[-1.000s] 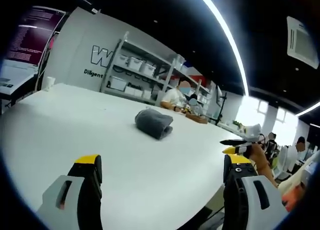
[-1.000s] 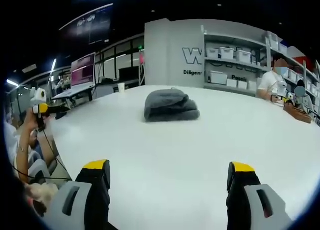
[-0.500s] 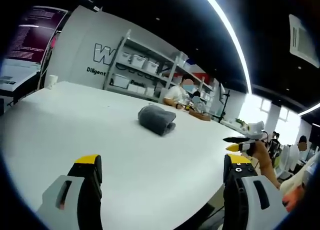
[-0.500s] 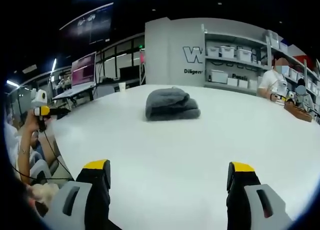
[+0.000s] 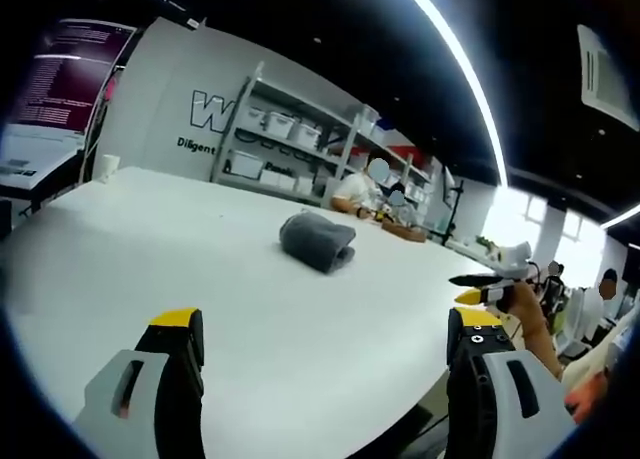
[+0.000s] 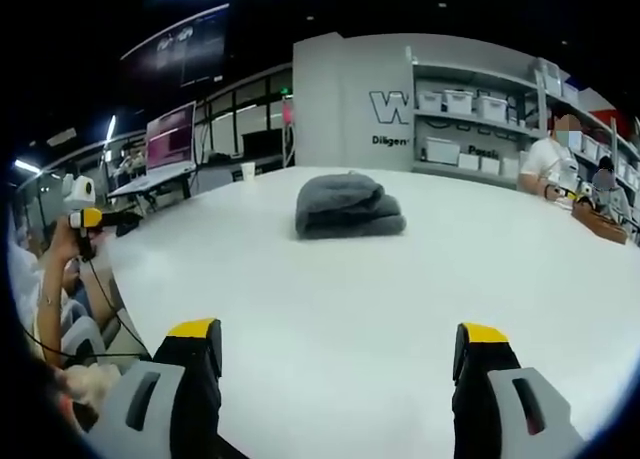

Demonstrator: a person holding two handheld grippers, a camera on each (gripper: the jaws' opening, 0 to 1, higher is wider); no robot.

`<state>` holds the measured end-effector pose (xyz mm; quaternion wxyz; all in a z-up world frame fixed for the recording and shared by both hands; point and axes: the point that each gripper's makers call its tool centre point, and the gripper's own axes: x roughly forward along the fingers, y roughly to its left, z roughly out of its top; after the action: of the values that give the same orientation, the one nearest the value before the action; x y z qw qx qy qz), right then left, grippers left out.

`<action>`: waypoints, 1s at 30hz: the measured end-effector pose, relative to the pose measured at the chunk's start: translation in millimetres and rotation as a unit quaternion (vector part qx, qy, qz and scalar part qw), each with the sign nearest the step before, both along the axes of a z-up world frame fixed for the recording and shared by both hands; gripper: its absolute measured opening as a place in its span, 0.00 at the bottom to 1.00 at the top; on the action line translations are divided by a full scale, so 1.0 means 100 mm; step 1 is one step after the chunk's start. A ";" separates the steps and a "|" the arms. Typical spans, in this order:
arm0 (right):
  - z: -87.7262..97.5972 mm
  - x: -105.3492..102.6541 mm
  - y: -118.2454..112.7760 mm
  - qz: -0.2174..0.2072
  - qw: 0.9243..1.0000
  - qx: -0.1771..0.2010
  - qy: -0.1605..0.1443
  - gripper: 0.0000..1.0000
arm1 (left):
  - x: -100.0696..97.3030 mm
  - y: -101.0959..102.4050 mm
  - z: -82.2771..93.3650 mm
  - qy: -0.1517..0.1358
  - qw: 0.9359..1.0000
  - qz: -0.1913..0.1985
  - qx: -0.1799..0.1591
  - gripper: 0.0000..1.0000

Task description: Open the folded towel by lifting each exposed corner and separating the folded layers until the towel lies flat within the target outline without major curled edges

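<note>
The towel [image 5: 317, 242] [image 6: 349, 205], grey and folded into a thick bundle, lies on the white table [image 5: 200, 269] [image 6: 400, 289] well in from every edge, toward the far side. Left gripper [image 5: 325, 331] and right gripper [image 6: 338, 337] both hover over the near edge, well apart from the towel, jaws spread wide and holding nothing. Shelves [image 6: 480, 129] with bins stand beyond the far edge.
</note>
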<state>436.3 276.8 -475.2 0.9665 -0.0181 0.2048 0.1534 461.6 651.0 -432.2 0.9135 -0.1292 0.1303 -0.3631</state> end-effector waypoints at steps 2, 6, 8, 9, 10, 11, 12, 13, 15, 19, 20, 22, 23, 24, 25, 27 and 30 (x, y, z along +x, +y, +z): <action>0.01 -0.01 0.00 -0.001 1.000 0.001 -0.001 0.97 | 0.01 -0.02 0.01 0.000 1.000 -0.001 0.000 0.99; 0.05 -0.03 -0.03 -0.003 1.000 0.002 -0.005 0.97 | 0.00 -0.03 0.02 -0.002 1.000 -0.003 0.005 0.99; 0.07 -0.03 -0.04 -0.004 1.000 0.002 -0.008 0.97 | 0.01 -0.03 0.02 -0.002 1.000 -0.001 0.010 0.99; 0.08 -0.03 -0.04 -0.004 1.000 0.003 -0.009 0.97 | 0.01 -0.03 0.02 -0.002 1.000 -0.001 0.011 0.99; 0.08 -0.03 -0.04 -0.004 1.000 0.005 -0.010 0.97 | 0.03 -0.03 0.02 -0.002 1.000 0.000 0.014 0.99; 0.07 -0.03 -0.03 -0.001 1.000 0.005 -0.008 0.97 | 0.03 -0.04 0.02 -0.002 1.000 0.000 0.015 0.99; 0.07 -0.03 -0.02 0.001 1.000 0.006 -0.007 0.97 | 0.04 -0.05 0.03 -0.002 1.000 0.000 0.015 0.99; 0.06 -0.03 -0.01 0.003 1.000 0.006 -0.007 0.97 | 0.05 -0.07 0.05 -0.003 1.000 0.000 0.015 0.99; 0.06 -0.02 -0.01 0.004 1.000 0.006 -0.007 0.97 | 0.06 -0.10 0.07 -0.007 1.000 -0.003 0.017 0.99; 0.08 -0.03 0.00 0.008 1.000 0.007 -0.009 0.97 | 0.12 -0.14 0.13 -0.016 1.000 -0.005 0.017 0.99; 0.08 -0.03 0.01 0.009 1.000 0.008 -0.010 0.97 | 0.13 -0.16 0.15 -0.017 1.000 -0.005 0.017 0.99; 0.09 -0.03 0.02 0.012 1.000 0.008 -0.010 0.97 | 0.20 -0.22 0.20 -0.041 0.999 -0.005 0.020 0.99; 0.09 -0.03 0.03 0.014 1.000 0.007 -0.011 0.97 | 0.22 -0.24 0.20 -0.042 0.999 -0.005 0.020 0.99; 0.09 -0.03 0.03 0.015 1.000 0.007 -0.011 0.97 | 0.23 -0.27 0.20 -0.042 0.999 -0.006 0.020 0.99; 0.10 -0.04 0.04 0.017 1.000 0.006 -0.012 0.97 | 0.24 -0.34 0.19 -0.042 0.999 -0.017 0.018 0.99; 0.10 -0.05 0.05 0.018 1.000 0.008 -0.011 0.97 | 0.27 -0.45 0.20 -0.047 0.998 -0.033 0.013 1.00; 0.14 -0.07 0.07 0.020 1.000 0.009 -0.015 0.96 | 0.35 -0.58 0.30 -0.087 0.995 -0.047 0.014 1.00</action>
<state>429.4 283.7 -461.7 0.9663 -0.0162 0.1888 0.1744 496.3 592.8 -401.7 0.9052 -0.0779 0.0618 -0.4133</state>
